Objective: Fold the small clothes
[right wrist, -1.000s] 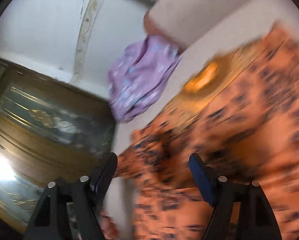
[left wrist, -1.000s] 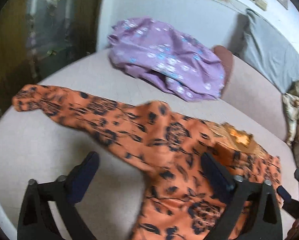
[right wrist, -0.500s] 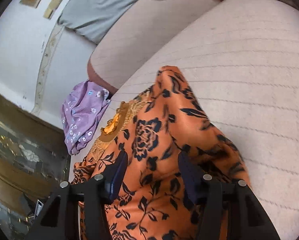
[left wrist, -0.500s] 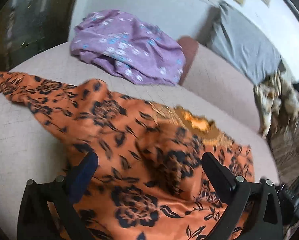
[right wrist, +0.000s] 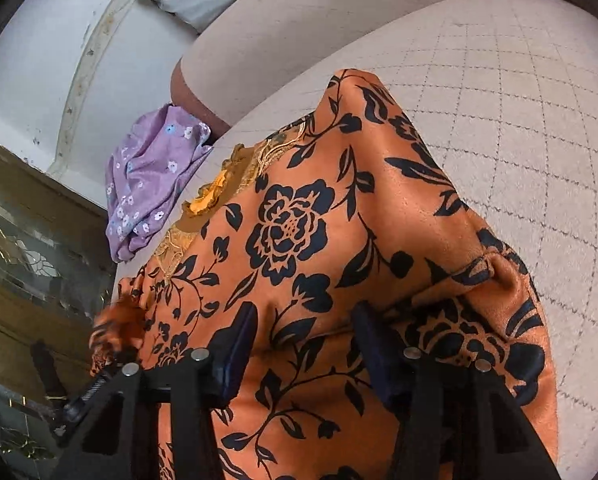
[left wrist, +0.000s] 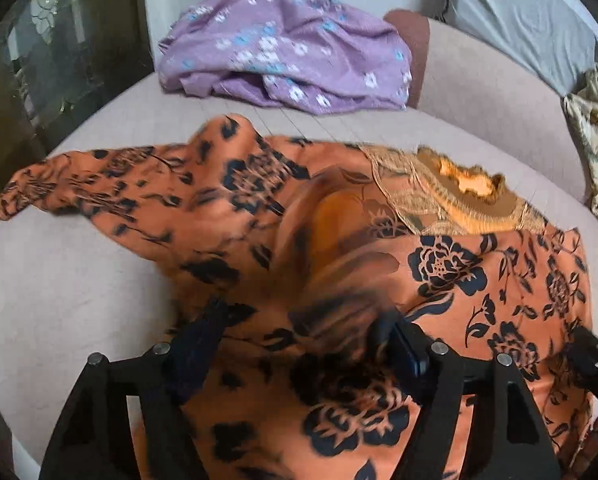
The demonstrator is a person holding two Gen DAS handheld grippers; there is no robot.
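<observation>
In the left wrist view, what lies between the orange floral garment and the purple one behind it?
Only a bare strip of the beige quilted cushion separates the orange floral garment from the purple garment. The left wrist view shows it clearly.

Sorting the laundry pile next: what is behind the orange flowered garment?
Behind the orange garment lies a crumpled purple flowered garment on the beige sofa seat, near the wall. What the purple heap covers cannot be seen.

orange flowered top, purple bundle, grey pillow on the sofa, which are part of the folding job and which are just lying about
In the job:
- orange flowered top
- left gripper, jaws closing over it
- right gripper, over it

Lying about:
- purple flowered garment, possibly next
- grey pillow
- sofa
</observation>
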